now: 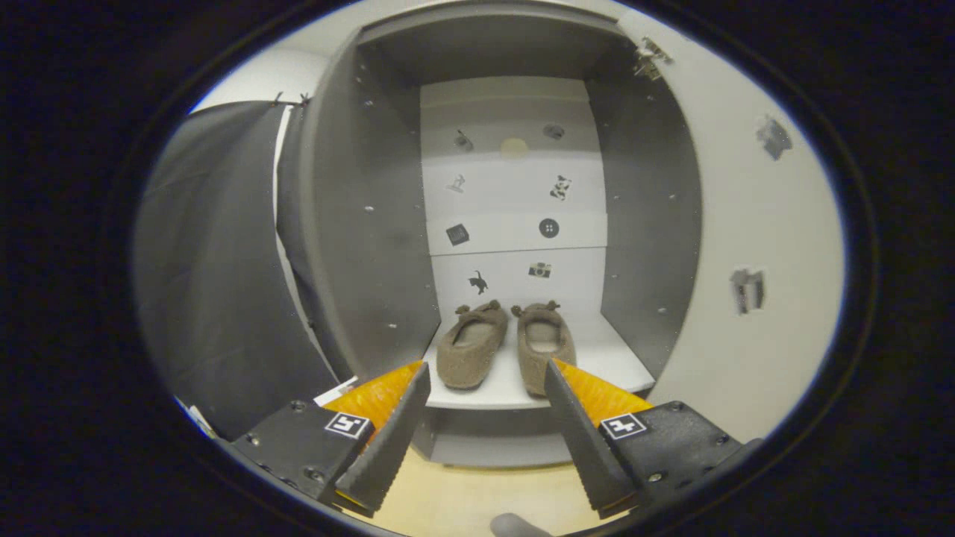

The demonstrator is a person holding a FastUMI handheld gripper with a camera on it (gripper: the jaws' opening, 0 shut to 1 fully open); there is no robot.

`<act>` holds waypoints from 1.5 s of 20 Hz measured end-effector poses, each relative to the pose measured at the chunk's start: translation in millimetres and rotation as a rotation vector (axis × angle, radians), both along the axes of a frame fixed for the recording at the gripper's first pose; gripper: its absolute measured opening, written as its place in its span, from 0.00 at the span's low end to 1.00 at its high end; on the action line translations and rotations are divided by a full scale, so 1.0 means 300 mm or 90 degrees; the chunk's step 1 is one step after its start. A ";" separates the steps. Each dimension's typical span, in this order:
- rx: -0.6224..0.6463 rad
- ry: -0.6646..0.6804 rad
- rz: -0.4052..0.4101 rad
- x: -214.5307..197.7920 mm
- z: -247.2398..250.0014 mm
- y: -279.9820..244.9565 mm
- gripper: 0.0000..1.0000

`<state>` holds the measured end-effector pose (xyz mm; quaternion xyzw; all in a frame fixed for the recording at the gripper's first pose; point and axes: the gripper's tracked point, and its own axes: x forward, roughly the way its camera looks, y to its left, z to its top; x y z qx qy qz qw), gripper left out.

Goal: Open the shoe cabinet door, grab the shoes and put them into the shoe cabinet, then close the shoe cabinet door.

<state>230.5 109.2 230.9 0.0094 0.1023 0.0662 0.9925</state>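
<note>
Right, scanning left to right: black booth cloth (216, 268) hangs beside the cabinet's left side panel (358, 224). Shoe cabinet (515, 45) stands open, interior fully exposed. Back panel (515, 194) carries small stickers and a couple of holes. Both slippers (506, 343) already sit on the bottom shelf (619, 365), side by side, nearly touching at the toes, toes toward the back panel, heels toward the tongs. Long axes run roughly front to back, fanned slightly apart at the heels.

Tongs (486, 377) are wide apart, holding nothing, touching nothing. Fingertips sit just short of the shelf's front edge, one lined up outside each slipper's heel; slippers lie straight ahead, between and just beyond the tips.

Far right: the open cabinet door (753, 246), swung out, inner face toward the camera, hinge hardware (649, 56) at its top corner by the cabinet.

Judgement: placing looks done, only the door close remains. Key relation: door is to the right of the tongs, well off the current heading, so the tongs must back off from the shelf, swing right, get behind the door and push it leftward.
</note>
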 end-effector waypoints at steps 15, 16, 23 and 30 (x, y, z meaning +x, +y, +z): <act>-0.053 -0.090 -0.092 -0.911 0.159 -0.489 0.98; -0.057 -0.098 -0.110 -0.944 0.167 -0.552 0.98; -0.070 -0.116 -0.189 -1.011 0.192 -0.945 0.98; -0.050 -0.077 -0.122 -0.809 0.138 -1.119 0.98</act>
